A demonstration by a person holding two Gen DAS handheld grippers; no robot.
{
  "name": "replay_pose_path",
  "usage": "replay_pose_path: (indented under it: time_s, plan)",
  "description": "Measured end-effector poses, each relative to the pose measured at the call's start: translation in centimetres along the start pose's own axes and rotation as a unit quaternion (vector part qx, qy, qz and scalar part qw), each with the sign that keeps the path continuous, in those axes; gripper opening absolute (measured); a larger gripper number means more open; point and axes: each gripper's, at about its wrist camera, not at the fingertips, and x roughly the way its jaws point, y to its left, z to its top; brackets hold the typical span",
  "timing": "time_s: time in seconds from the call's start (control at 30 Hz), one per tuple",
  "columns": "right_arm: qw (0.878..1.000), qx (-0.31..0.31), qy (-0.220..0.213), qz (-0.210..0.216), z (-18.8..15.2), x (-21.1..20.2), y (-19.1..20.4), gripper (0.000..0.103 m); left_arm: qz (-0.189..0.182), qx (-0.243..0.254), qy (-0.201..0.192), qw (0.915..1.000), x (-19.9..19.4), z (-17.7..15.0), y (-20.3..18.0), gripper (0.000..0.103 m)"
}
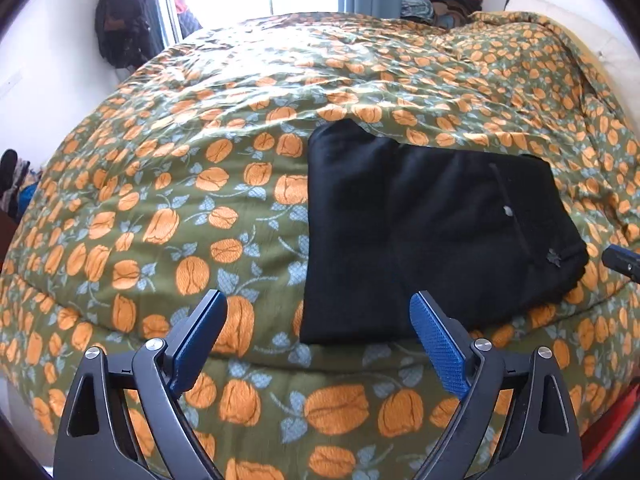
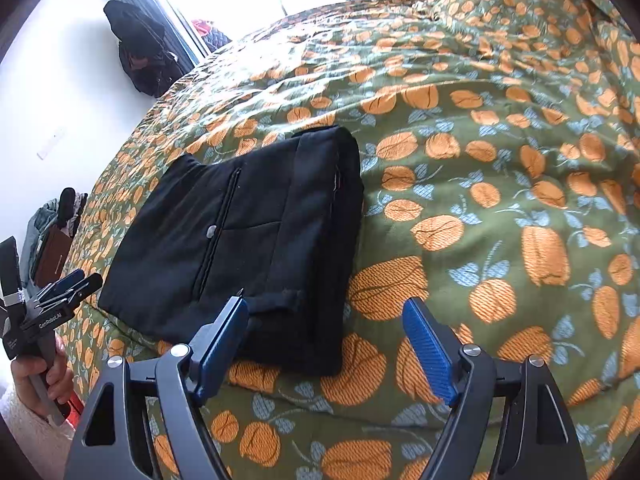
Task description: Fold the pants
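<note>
With both tools clear of the cloth, the fold looks finished.
Nearest: left gripper (image 1: pixel 318 330) and right gripper (image 2: pixel 324 336), jaws spread wide, nothing between them. Beyond: black pants (image 1: pixel 432 228) in a compact rectangle, flat on the floral bedspread (image 1: pixel 200 184). Next, probably only a squaring tidy, if anything.

I see a bed (image 1: pixel 240 92) under a green quilt (image 2: pixel 500 128) printed with orange fruit and pale blue leaves. Black pants (image 1: pixel 420 232), folded into a flat, squarish packet, lie on the quilt near its front edge. A pale pillow (image 1: pixel 568 28) sits at the far right corner.
</note>
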Motion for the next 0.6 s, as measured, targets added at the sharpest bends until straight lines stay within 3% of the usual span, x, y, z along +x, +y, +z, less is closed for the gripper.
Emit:
replay_pose_path:
  time_s: [0.07,0.1,0.33,0.43,0.6]
  plan:
    - [0.999,-0.024,-0.023,-0.015,-1.1,-2.9,1.6,0.101,-0.002,-0.004,-0.006,1.0000,-2.4,-0.8,-0.7,0.094]
    - [0.998,-0.038,-0.036,-0.021,-1.7,-4.3,2.4,0.103,0.003,-0.005,-0.014,0.9999,-3.5,-1.1,-0.9,0.094]
    - [0.986,-0.117,-0.076,-0.087,-5.8,-9.9,7.9,0.103,0.049,0.022,-0.091,0.9944,-11.0,-2.7,-3.1,0.102]
    - [0.986,-0.116,-0.070,-0.096,-7.0,-11.3,9.3,0.103,0.053,0.038,-0.092,0.9937,-12.9,-3.4,-3.7,0.102]
    - [0.988,-0.106,-0.071,-0.083,-8.4,-13.8,10.7,0.103,0.101,0.045,-0.086,0.9902,-15.1,-5.1,-4.3,0.102]
